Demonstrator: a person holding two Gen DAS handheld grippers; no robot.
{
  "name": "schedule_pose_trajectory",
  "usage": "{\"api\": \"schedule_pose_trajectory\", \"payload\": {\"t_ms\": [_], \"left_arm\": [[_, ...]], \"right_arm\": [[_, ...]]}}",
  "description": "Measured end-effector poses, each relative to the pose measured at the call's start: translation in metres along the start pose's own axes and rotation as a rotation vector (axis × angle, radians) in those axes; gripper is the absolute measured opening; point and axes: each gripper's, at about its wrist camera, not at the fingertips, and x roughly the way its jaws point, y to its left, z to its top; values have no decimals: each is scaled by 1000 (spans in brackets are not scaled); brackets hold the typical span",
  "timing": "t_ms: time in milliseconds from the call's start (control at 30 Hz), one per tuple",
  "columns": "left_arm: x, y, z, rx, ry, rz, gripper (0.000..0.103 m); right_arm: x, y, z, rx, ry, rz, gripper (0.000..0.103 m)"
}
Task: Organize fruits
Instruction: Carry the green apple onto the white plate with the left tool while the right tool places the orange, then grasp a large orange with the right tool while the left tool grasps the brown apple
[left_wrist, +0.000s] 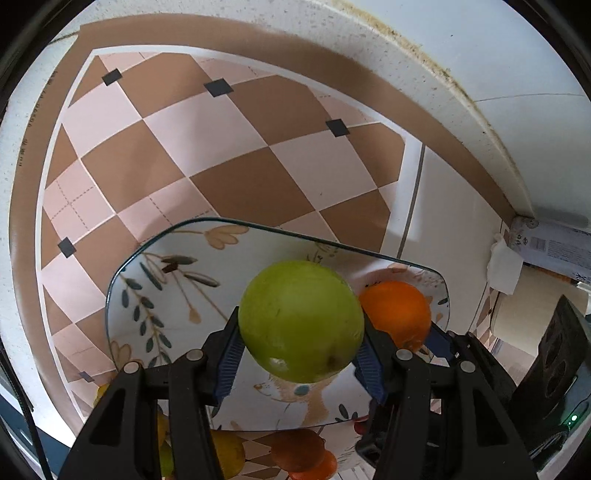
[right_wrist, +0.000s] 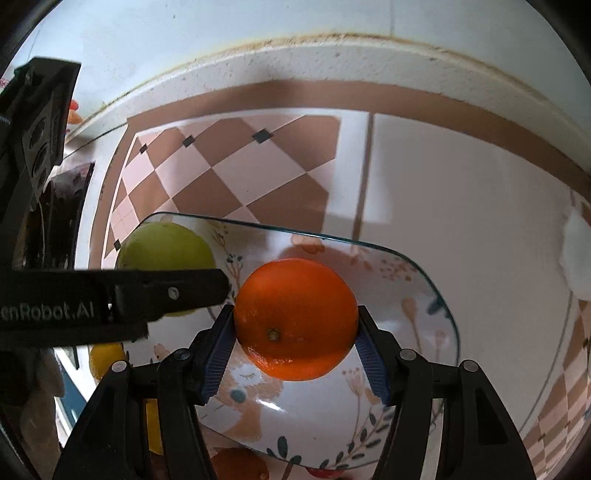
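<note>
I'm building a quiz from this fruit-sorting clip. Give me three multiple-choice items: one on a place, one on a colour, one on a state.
1. Where is the orange?
A. over the plate
B. on the checked mat
C. in a drawer

2. What colour is the fruit in the left gripper?
A. red
B. green
C. purple

3. How do the jaws of the right gripper stand?
A. shut empty
B. wide open, empty
C. closed on the orange

Key: 1 A, floral plate lies beneath it; 2 B, a green apple; 3 C, blue pads press both its sides.
</note>
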Motion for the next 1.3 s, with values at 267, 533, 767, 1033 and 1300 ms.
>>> {"api": "schedule_pose_trajectory", "payload": {"t_ms": [267,533,767,1033,1300], "left_arm": [[4,-4,5,-13,11,30,55],[-22,-4,2,56,-79,87,77],[-44,0,-28,152,-212,257,77],[-63,9,-82,207,-324,335,77],[-88,2,-145,265,-416,324,77]], "right_arm": [[1,-1,5,16,36,28,75],[-23,-9,-1,99,-8,5,90],[-53,-24,-29,199,-47,-92,90],[-84,-25,-76,270,-94,-130,90],[-141,4,-119,238,-201,-179,90]]}}
